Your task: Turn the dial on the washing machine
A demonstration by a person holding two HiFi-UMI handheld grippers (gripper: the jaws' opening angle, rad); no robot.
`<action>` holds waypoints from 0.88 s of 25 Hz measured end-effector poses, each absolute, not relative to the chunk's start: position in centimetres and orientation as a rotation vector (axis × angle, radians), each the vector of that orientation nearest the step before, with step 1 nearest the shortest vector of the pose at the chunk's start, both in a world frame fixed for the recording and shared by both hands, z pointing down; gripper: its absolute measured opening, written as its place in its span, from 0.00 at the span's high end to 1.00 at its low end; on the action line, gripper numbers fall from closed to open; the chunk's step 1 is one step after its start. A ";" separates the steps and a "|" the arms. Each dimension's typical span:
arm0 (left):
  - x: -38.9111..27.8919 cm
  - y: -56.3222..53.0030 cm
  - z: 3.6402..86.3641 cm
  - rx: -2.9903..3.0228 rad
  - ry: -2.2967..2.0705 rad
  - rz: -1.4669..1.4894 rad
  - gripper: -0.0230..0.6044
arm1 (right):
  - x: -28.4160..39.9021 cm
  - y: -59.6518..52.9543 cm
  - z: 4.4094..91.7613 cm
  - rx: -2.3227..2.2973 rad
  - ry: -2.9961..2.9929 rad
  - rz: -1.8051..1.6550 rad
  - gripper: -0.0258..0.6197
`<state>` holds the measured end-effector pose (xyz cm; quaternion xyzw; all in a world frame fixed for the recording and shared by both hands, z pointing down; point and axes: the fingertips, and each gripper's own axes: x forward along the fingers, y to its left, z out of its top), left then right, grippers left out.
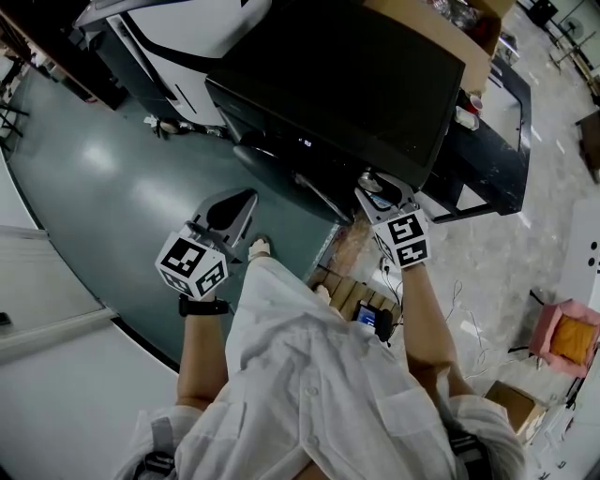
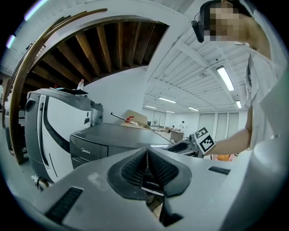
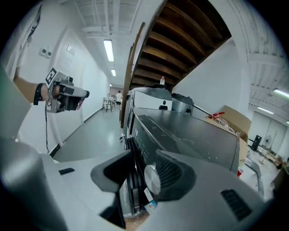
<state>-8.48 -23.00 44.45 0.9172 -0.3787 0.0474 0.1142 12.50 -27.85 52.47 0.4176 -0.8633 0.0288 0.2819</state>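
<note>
A dark grey washing machine (image 1: 347, 84) stands in front of me; it also shows in the left gripper view (image 2: 113, 135). Its silver dial (image 3: 151, 180) sits on the front panel at the near corner. My right gripper (image 3: 142, 173) is open around the dial. The dial's edge lies against the right pad, and the left pad stands apart from it. From the head camera, the right gripper (image 1: 373, 187) is at the machine's front right corner. My left gripper (image 1: 234, 208) hangs off to the left, away from the machine. Its pads (image 2: 146, 169) are shut together with nothing between them.
A white appliance (image 1: 187, 28) stands to the left of the washing machine. A cardboard box (image 1: 450, 28) and a red cup (image 1: 466, 114) are behind and to the right. Cables and a wooden pallet (image 1: 352, 291) lie on the floor by my feet.
</note>
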 end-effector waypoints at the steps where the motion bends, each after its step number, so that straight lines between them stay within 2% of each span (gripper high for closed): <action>1: -8.5 -23.0 44.5 2.687 -1.111 0.141 0.94 | 12.5 -28.0 52.8 1.107 -2.297 0.062 0.70; 10: -8.6 -22.5 44.9 2.670 -1.119 0.152 0.94 | 13.0 -28.5 55.3 1.063 -2.186 -0.007 0.68; 22: -7.1 -22.0 45.2 2.672 -1.084 0.160 0.94 | 15.4 -27.1 56.3 1.173 -2.160 0.107 0.65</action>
